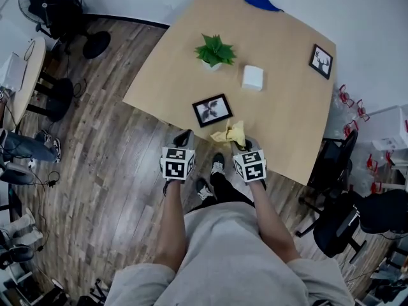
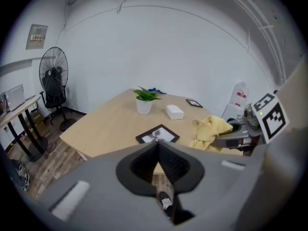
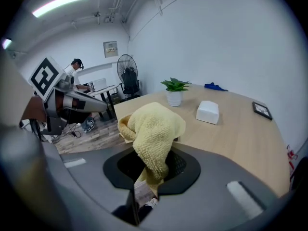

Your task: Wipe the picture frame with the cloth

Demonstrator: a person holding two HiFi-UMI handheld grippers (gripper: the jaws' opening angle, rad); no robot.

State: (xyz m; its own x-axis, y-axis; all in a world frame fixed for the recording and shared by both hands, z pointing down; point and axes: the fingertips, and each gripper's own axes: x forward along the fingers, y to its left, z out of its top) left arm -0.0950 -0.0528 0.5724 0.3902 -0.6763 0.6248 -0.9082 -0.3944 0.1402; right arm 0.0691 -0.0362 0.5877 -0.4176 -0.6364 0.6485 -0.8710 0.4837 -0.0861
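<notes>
A black picture frame [image 1: 212, 109] with a pale print lies flat near the table's front edge, also visible in the left gripper view [image 2: 157, 134]. My right gripper [image 1: 242, 145] is shut on a yellow cloth [image 1: 232, 132], which bunches up over its jaws [image 3: 154, 129] just right of the frame, above the table edge. My left gripper [image 1: 186, 136] hangs in front of the table edge, a little short of the frame, with its jaws [image 2: 157, 146] shut and holding nothing.
Behind the frame on the wooden table [image 1: 287, 132] stand a potted plant [image 1: 215, 51] and a white box [image 1: 252, 77]. A second small frame [image 1: 321, 60] and a blue cloth [image 1: 261, 2] lie farther back. Office chairs [image 1: 341, 222] stand at the right, a fan [image 1: 54, 5] at the left.
</notes>
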